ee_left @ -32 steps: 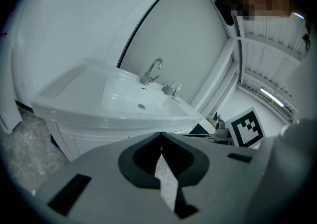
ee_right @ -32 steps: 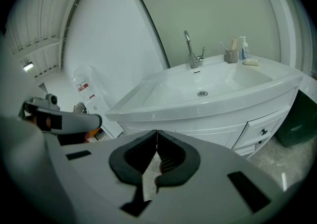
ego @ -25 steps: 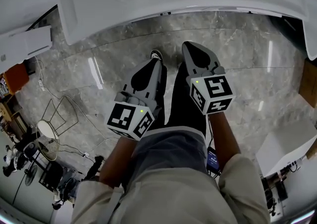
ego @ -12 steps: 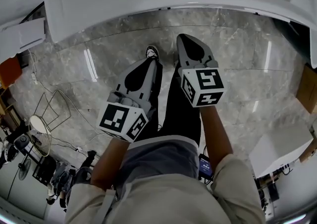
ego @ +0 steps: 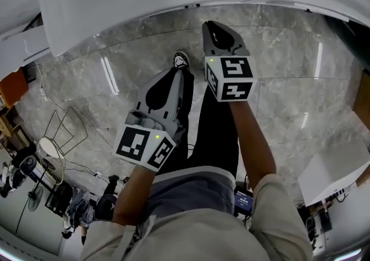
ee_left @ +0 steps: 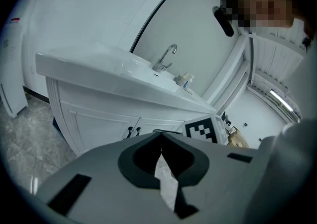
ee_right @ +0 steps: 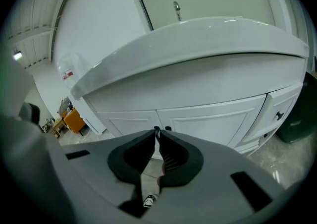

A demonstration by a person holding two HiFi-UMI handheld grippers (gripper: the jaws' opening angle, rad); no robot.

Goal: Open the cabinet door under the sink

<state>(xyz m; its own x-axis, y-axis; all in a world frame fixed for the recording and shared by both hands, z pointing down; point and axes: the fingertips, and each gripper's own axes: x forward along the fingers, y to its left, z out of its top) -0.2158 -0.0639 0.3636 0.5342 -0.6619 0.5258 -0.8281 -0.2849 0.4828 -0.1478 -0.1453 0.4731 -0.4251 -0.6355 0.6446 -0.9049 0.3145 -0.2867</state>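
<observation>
Cabinet door point(ee_right: 213, 119) — one of a white panelled pair under the sink point(ee_right: 198, 44). In the right gripper view it stands at twelve o'clock from the jaw tips, shut and flush with its twin point(ee_right: 130, 118). The task does not say which of the two is meant. Two small dark knobs point(ee_right: 168, 129) sit side by side at the centre seam, just above the tips of the right gripper point(ee_right: 157, 133). In the left gripper view the same knobs point(ee_left: 130, 129) lie at about eleven o'clock from the left gripper point(ee_left: 161, 135).

Jaws: both pairs are pressed together with nothing between them. Neither gripper touches the cabinet. In the head view both hang over the marble floor point(ego: 277, 81), the right gripper point(ego: 214, 29) near the sink's edge and the left gripper point(ego: 173, 78) at about seven o'clock from it.

Handling, our estimate: a rigid hinged panel, light to swing, perhaps with a catch to overcome at the start. The painted face looks smooth and offers no purchase — a knob is the only hold. It is small and round, so we expect slip unless the pads close squarely across it. The jaws must part first. The pull should follow the hinge arc, not run straight back.
</observation>
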